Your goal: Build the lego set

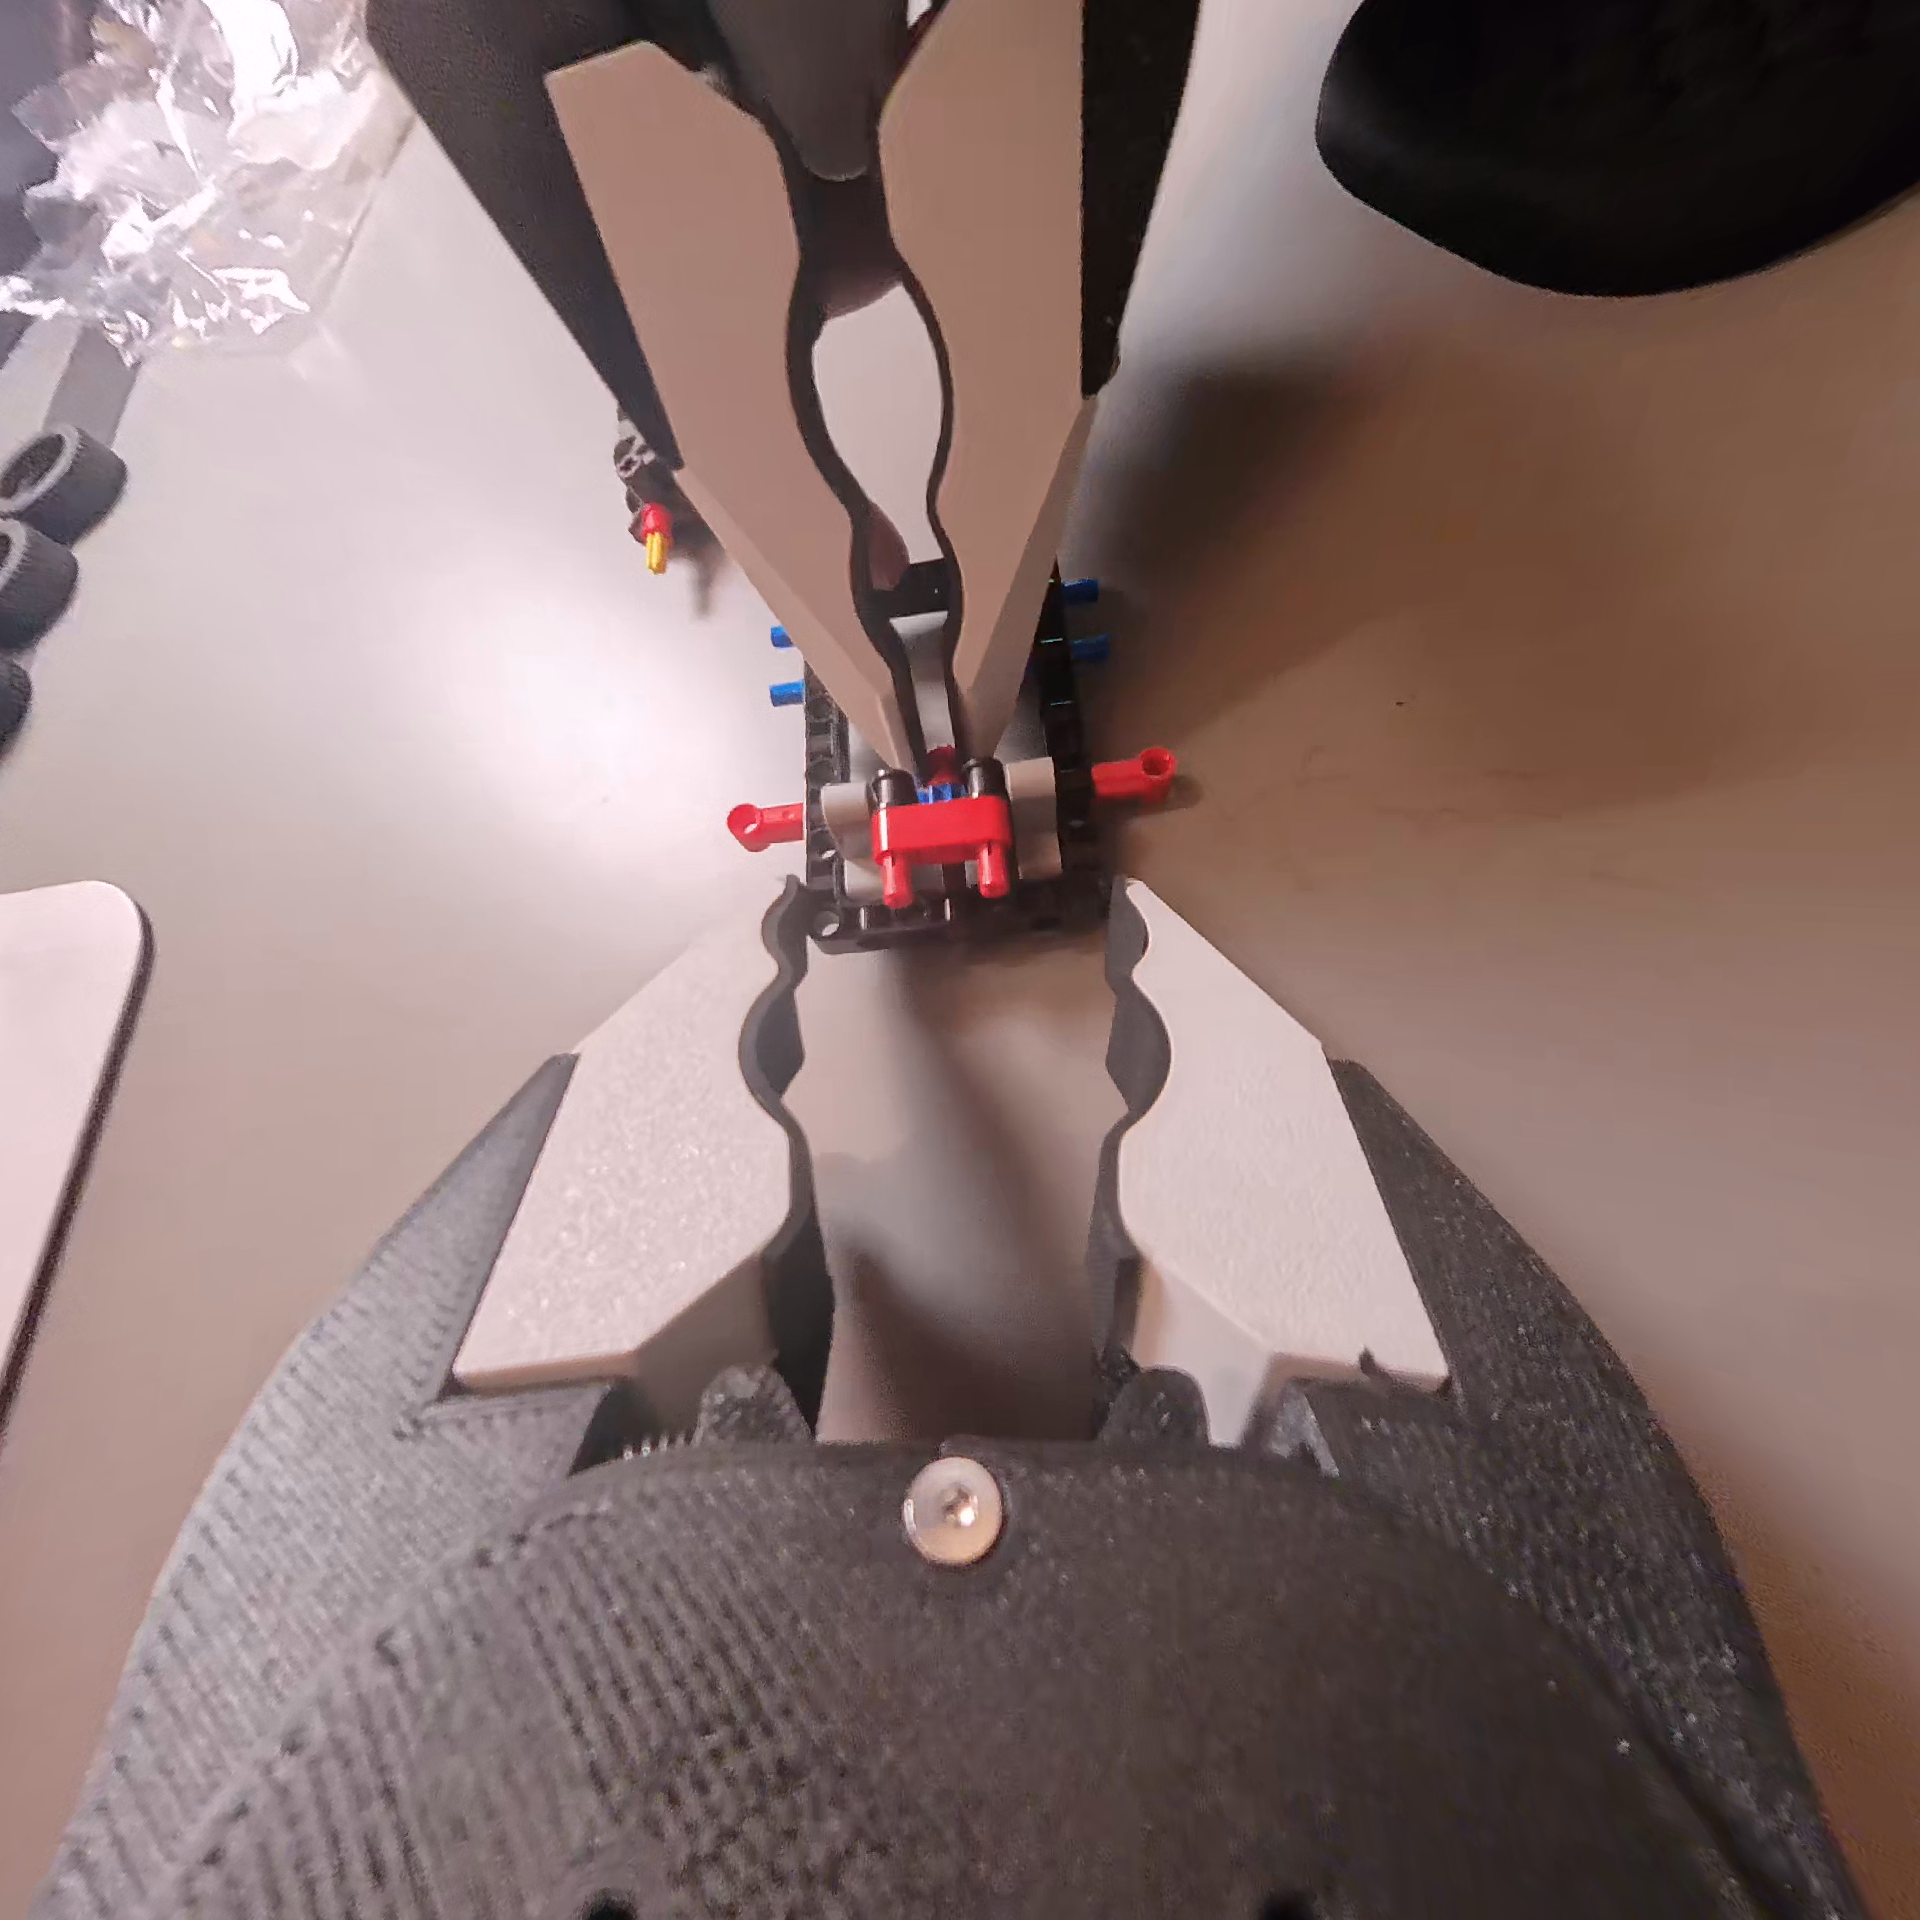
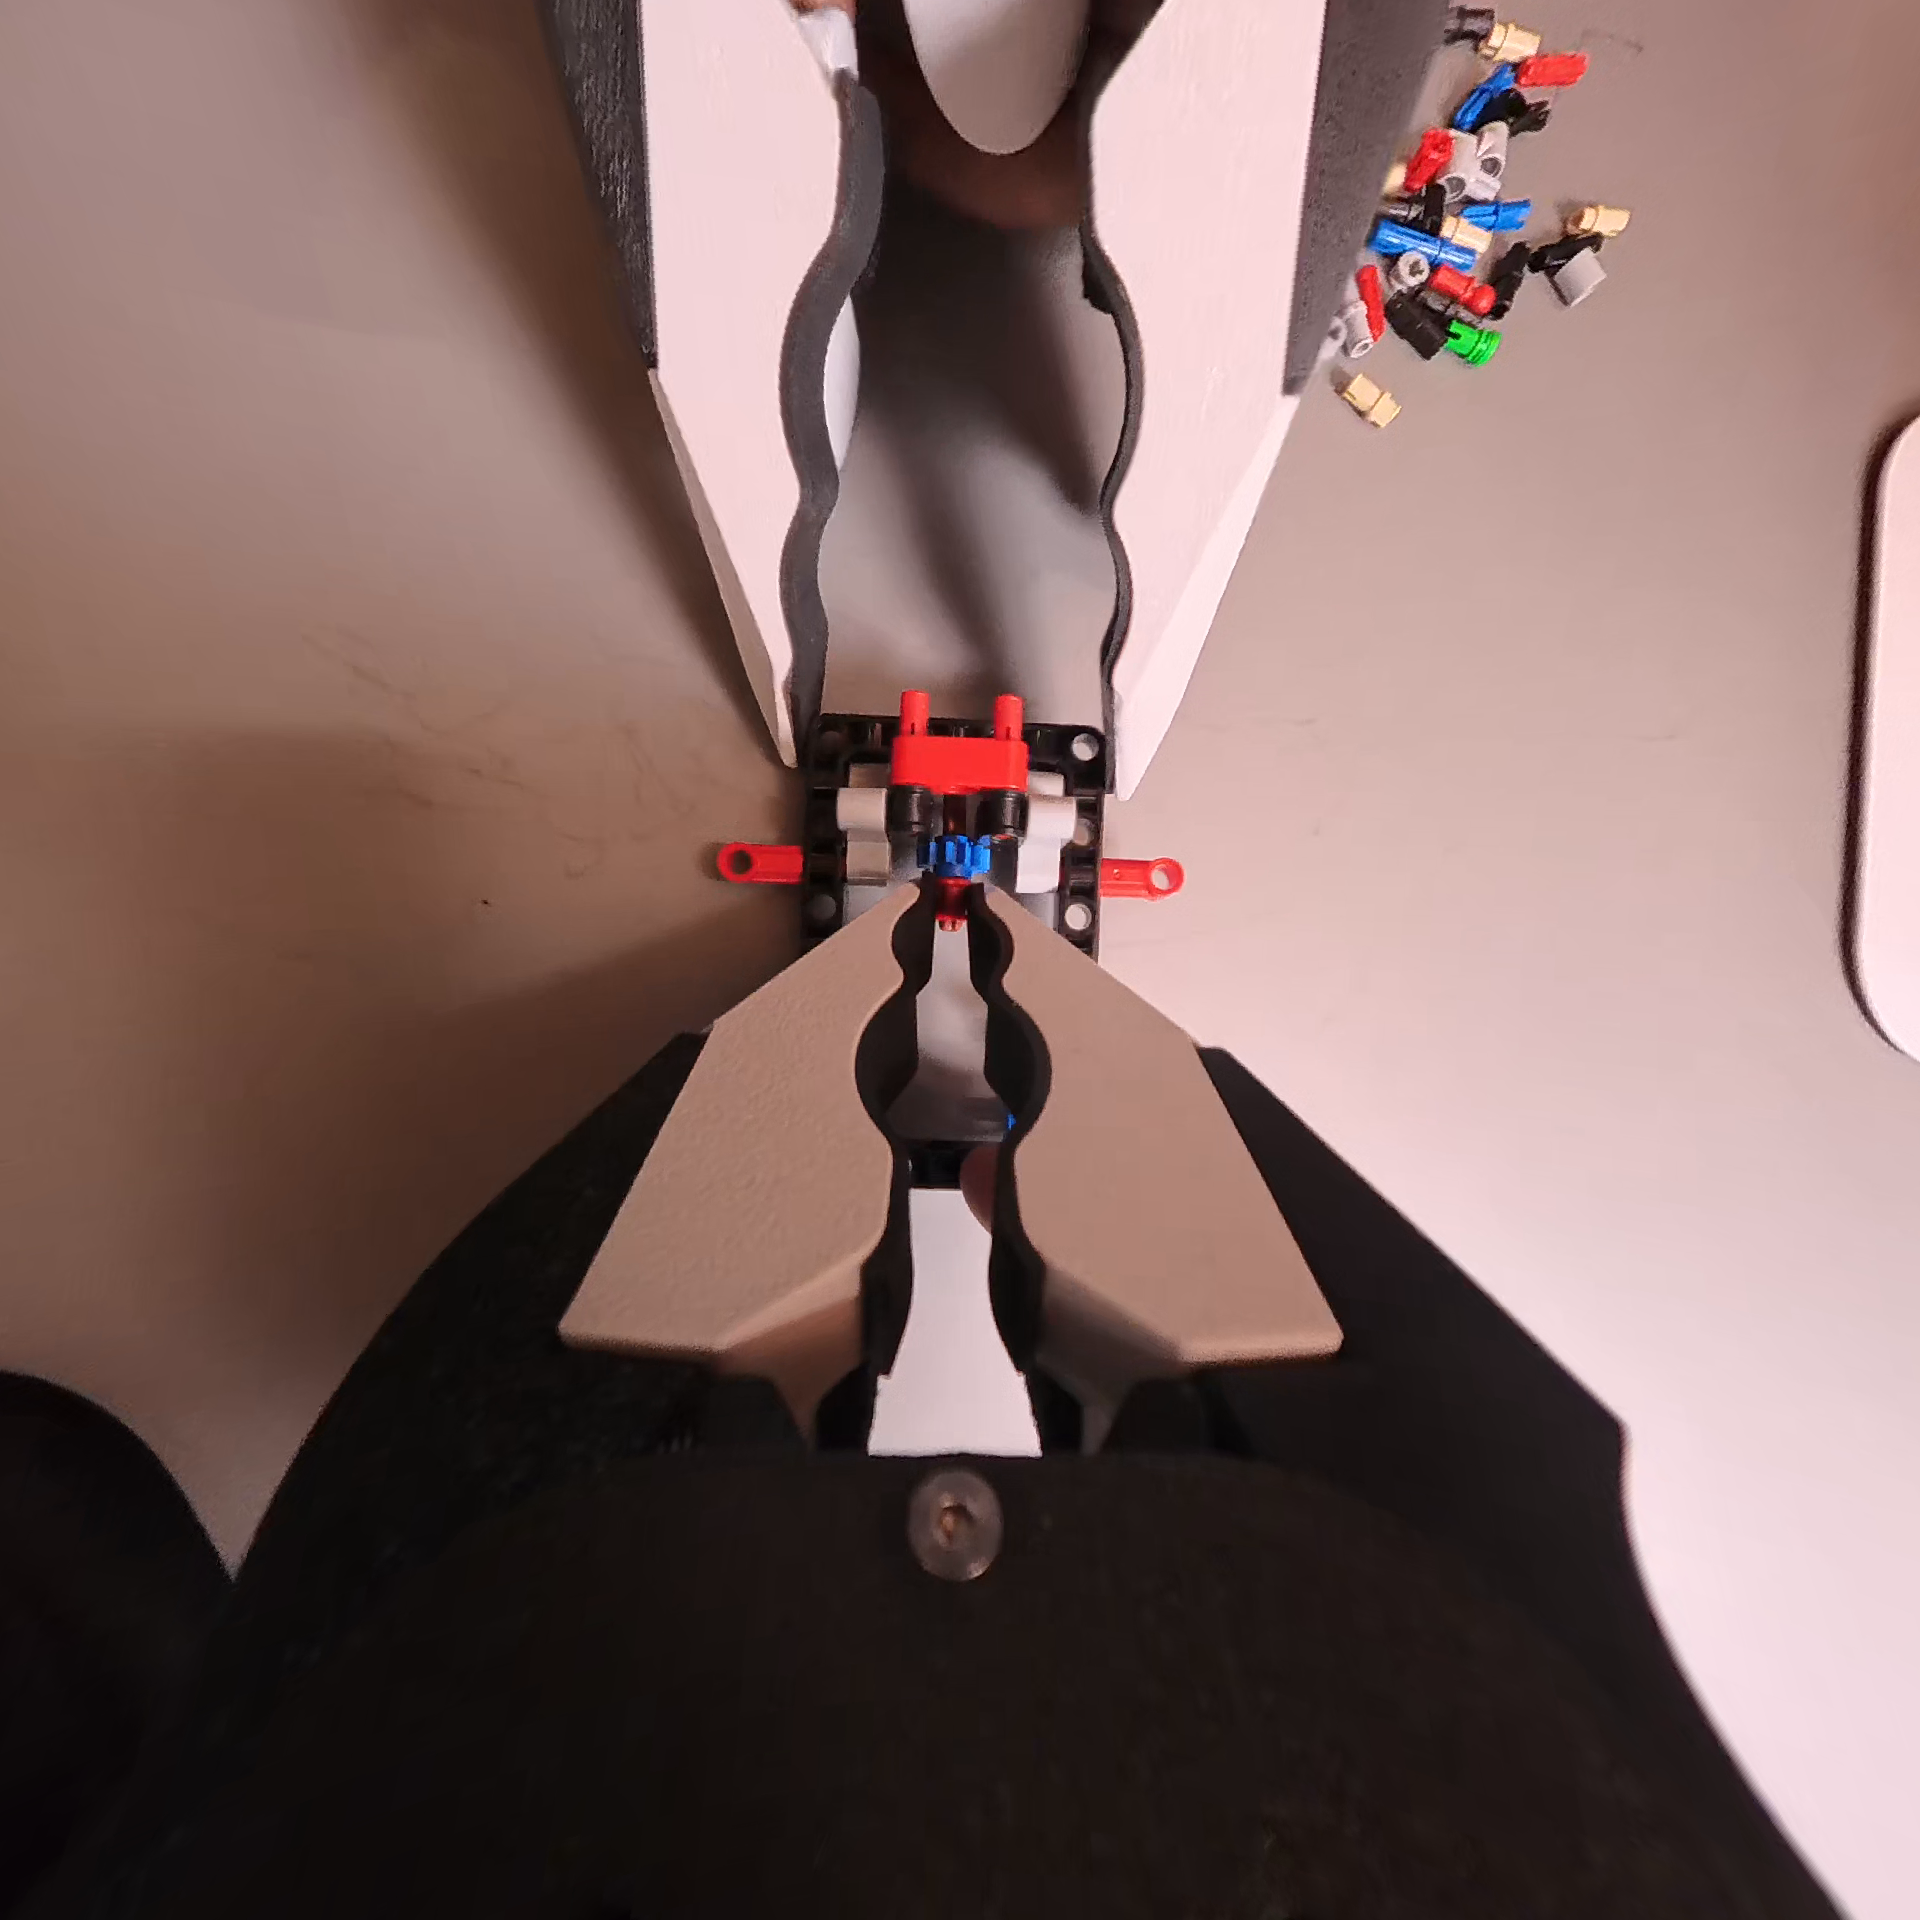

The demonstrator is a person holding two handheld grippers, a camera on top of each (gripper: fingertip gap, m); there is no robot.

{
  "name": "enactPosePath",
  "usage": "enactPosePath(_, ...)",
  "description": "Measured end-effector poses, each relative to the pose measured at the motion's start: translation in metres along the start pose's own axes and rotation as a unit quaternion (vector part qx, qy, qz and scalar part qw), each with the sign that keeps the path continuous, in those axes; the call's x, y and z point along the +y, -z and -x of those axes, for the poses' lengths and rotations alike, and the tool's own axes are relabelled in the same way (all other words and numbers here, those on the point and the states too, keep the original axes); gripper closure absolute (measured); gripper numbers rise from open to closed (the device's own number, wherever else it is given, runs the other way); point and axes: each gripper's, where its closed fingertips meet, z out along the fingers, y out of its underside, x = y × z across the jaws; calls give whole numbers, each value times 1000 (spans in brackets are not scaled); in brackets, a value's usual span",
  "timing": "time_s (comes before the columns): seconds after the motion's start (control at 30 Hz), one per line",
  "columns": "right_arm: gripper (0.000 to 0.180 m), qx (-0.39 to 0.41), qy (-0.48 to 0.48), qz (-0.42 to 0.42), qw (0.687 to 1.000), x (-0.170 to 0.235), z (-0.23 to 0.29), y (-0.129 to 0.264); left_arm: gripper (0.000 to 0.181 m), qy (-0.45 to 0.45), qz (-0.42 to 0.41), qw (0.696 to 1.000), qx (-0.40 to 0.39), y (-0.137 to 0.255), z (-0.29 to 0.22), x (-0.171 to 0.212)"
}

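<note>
A black lego frame [image 1: 1070,717] lies on the pale table [image 1: 416,727], with a red connector block [image 1: 940,826], grey pieces, a blue gear [image 2: 951,854] and red pins sticking out at both sides. My left gripper [image 1: 956,914] has its fingers wide apart, pressed against the two outer sides of the frame's near end. It also shows at the top of the right wrist view [image 2: 956,764]. My right gripper [image 2: 951,899] is nearly closed, pinching a small red axle [image 2: 948,902] right behind the blue gear. It reaches in from the far side in the left wrist view [image 1: 935,748].
A pile of small coloured pins and connectors [image 2: 1475,208] lies beside the left gripper. Crumpled clear plastic bags [image 1: 177,177], black tyres [image 1: 52,488] and a small black, red and yellow assembly [image 1: 649,509] lie to the left. A white board [image 1: 62,1039] lies nearby. The grippers are tip to tip, or close to it.
</note>
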Motion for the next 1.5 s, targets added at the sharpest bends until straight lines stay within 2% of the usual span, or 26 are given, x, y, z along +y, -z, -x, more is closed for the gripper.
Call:
enactPosePath(0.57,177,11,20,10,1000,0,3,1,124,-66,14,997,-39,2,-2,-4)
enactPosePath(0.9,178,0,16,-8,1000,-7,7,10,124,-168,-2,983,-80,7,-4,-13)
enactPosePath(1.13,177,2,10,-9,1000,-8,6,12,124,-188,-11,978,-88,7,-3,-14)
enactPosePath(1.27,177,10,3,-7,1000,-7,4,10,124,-166,-13,983,-79,7,-1,-12)
enactPosePath(1.5,180,1,-1,-15,1000,-7,5,11,124,-74,-7,997,-32,6,-1,-2)
